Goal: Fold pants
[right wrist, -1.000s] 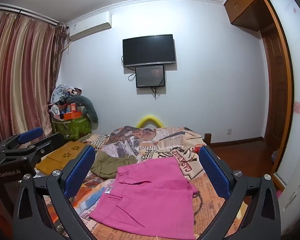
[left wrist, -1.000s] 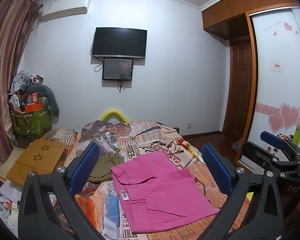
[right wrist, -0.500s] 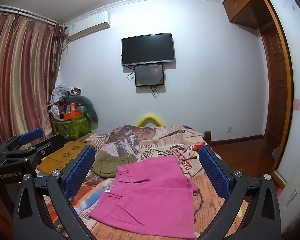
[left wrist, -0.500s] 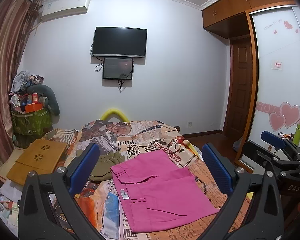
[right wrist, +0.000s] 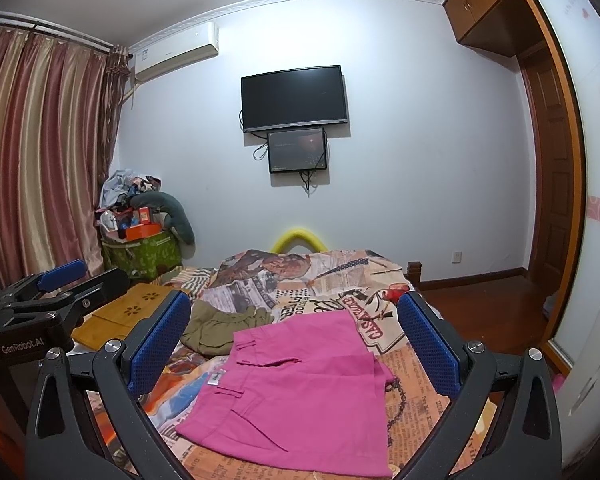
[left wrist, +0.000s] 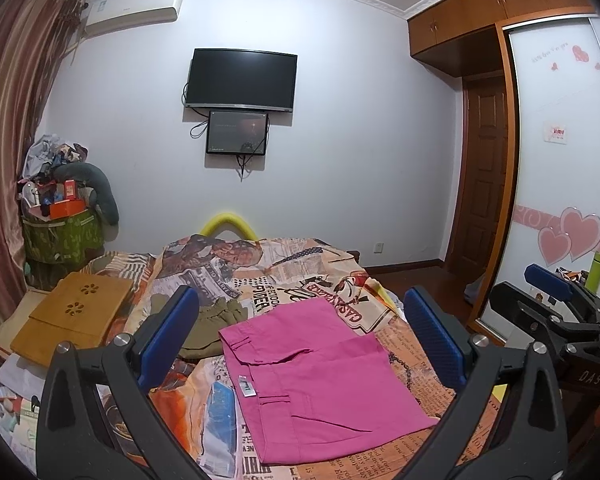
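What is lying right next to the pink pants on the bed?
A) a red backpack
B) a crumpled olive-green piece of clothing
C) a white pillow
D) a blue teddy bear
B: the pink pants lie flat on the printed bedspread, and a crumpled olive-green garment sits at their far-left corner, by the waistband; no teddy bear, pillow or backpack shows on the bed.

Both views sit slightly lower on the pink pants (left wrist: 320, 384) than a second ago; nothing else differs.
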The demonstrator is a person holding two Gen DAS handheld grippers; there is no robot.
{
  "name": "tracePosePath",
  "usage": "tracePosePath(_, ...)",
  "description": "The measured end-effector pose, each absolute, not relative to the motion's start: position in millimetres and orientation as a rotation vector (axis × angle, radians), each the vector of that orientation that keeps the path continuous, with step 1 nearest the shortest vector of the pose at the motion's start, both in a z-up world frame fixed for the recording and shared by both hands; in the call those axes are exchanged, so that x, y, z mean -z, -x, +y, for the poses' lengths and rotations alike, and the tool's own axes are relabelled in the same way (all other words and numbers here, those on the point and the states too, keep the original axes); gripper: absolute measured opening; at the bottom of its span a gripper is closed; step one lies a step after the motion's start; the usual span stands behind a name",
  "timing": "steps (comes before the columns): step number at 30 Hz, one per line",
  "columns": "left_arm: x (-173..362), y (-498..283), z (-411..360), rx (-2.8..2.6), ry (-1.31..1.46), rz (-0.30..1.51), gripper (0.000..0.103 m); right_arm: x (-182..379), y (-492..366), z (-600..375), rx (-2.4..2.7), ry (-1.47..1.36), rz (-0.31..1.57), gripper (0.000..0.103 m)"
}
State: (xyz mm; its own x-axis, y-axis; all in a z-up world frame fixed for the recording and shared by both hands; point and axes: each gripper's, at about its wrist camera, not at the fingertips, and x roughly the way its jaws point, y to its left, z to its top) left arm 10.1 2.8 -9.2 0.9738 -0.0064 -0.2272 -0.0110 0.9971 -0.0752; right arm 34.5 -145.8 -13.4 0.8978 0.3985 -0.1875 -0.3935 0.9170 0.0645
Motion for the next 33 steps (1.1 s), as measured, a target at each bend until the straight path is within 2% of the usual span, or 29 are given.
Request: tracePosePath(33,11.2,-11.9,-1.6,-0.009,0.070,0.229,0.103,14.5,-35.2,-146.5,-0.409,-0.026,0.202,0.103)
